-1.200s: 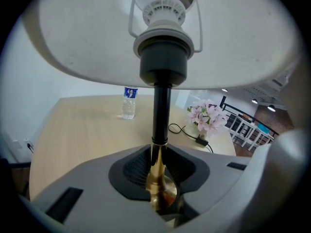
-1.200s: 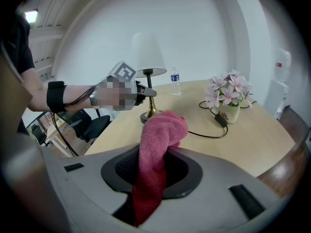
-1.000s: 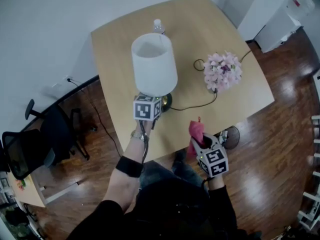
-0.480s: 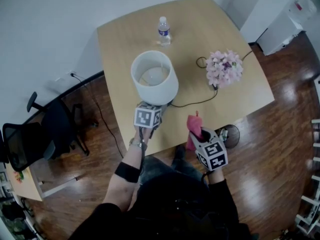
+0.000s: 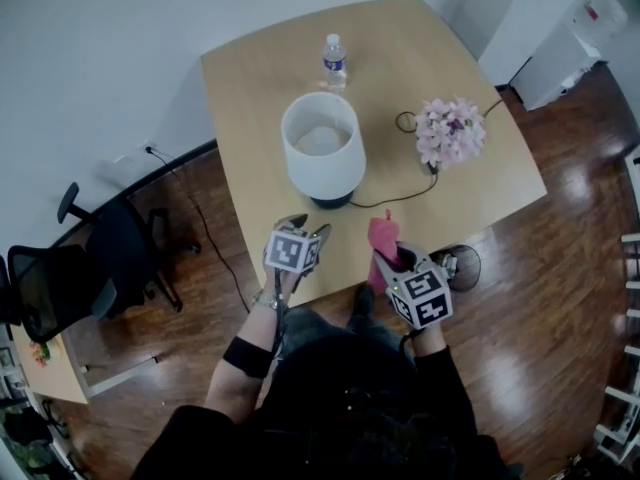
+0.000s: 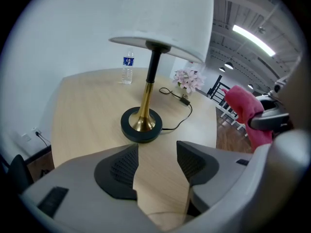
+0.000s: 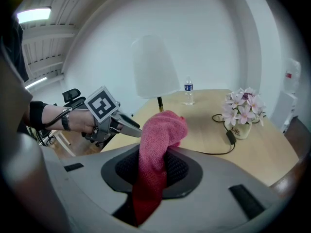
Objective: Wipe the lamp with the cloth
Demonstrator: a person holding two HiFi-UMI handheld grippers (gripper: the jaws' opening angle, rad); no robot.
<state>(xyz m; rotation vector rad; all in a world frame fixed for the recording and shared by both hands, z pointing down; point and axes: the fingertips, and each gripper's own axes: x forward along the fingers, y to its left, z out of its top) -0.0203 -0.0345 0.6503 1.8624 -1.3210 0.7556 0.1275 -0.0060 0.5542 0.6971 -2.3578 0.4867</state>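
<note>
The lamp [image 5: 322,153], with a white shade and a brass stem on a dark round base [image 6: 141,125], stands upright on the table. My left gripper [image 5: 306,225] sits near the table's front edge, short of the base and apart from it. Its jaws have just been opening and stand open with only bare tabletop between them [image 6: 156,149]. To the right, my right gripper [image 5: 386,261] is shut on a pink-red cloth [image 7: 158,130]. The cloth [image 5: 383,236] sticks up out of the jaws, level with the table's front edge.
A water bottle [image 5: 334,61] stands at the back of the wooden table [image 5: 250,88]. A pot of pink flowers [image 5: 450,130] stands at the right, with the lamp's black cable [image 5: 400,200] running toward it. A black office chair [image 5: 70,288] is on the floor at left.
The lamp, held up close to the head camera a second ago, now stands on the table. My left gripper has let go of it and drawn back toward the front edge. The right gripper has barely moved.
</note>
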